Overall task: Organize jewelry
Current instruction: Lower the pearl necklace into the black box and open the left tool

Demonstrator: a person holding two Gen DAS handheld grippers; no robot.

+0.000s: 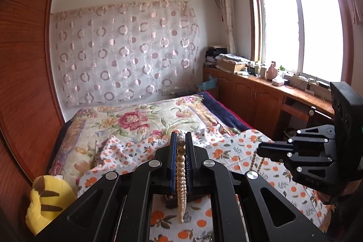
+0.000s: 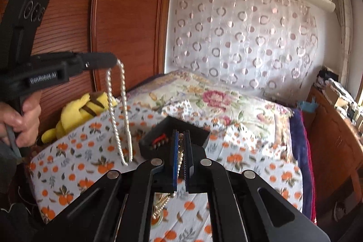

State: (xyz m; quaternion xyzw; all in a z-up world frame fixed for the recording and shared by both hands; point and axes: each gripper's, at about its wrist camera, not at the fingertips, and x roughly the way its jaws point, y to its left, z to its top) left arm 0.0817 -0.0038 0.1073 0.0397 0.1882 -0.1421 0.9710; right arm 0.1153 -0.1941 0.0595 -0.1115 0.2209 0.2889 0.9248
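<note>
Cream-white pearl beads on a long looped strand (image 1: 181, 174) are clamped between the blue pads of the left gripper (image 1: 181, 140), whose jaws are drawn in until only the beads keep them apart. In the right wrist view the same strand (image 2: 120, 115) is seen hanging from that gripper's tip (image 2: 113, 61) as a long narrow loop, well above the orange-patterned white bedsheet (image 2: 68, 165). A second string, of smaller gold and pearl-coloured beads (image 2: 180, 151), is pinched in the right gripper (image 2: 180, 137), the jaws likewise nearly closed on it; its loose end is bunched below the gripper's frame (image 2: 160, 208). From the left wrist view this string is seen dangling as brownish beads (image 1: 255, 161) under the right gripper's tip (image 1: 261, 149). Just beyond the right gripper a black open jewellery box (image 2: 195, 128) lies on the sheet, with dark beads and something red inside it. Farther left a yellow plush toy (image 2: 79, 112) is propped at the bed's edge. Behind it a floral quilt (image 1: 140, 119) is spread, and a circle-patterned sheer curtain (image 1: 124, 53) is hung on the far wall.
</note>
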